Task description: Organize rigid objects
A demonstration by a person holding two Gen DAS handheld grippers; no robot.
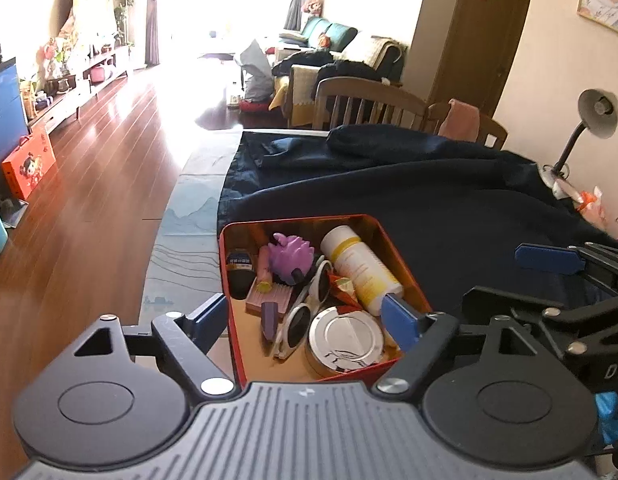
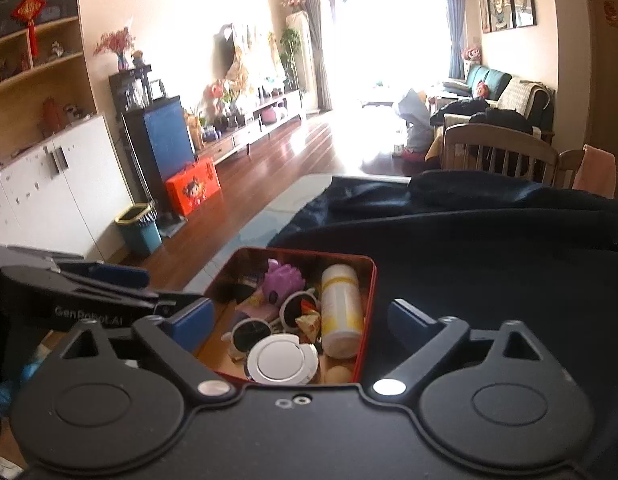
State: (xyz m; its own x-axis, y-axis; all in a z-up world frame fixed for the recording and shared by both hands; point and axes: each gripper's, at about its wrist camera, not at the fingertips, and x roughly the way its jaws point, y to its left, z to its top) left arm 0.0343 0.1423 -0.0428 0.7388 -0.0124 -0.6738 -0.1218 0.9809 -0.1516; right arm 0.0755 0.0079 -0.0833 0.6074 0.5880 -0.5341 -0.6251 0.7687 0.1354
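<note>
A red tin box point(image 1: 297, 221) point(image 2: 373, 280) lies open on a dark blue cloth. It holds a white and yellow bottle point(image 1: 359, 268) point(image 2: 341, 308), a purple toy point(image 1: 291, 258) point(image 2: 283, 280), white sunglasses point(image 1: 305, 312) point(image 2: 269, 320), a round silver compact point(image 1: 347, 340) point(image 2: 281, 362), a pink item point(image 1: 265, 298) and a small orange packet point(image 1: 343, 288) point(image 2: 309, 322). My left gripper point(image 1: 305, 320) hangs open above the box's near end, nothing between its blue pads. My right gripper point(image 2: 297, 326) is open too, straddling the box, holding nothing.
The dark blue cloth point(image 1: 429, 200) point(image 2: 489, 248) covers the table, whose pale mat edge point(image 1: 181, 240) runs along the left. Wooden chairs point(image 1: 365, 102) stand behind it. A desk lamp point(image 1: 589, 120) sits at the right. Wooden floor and a bin point(image 2: 139, 228) lie to the left.
</note>
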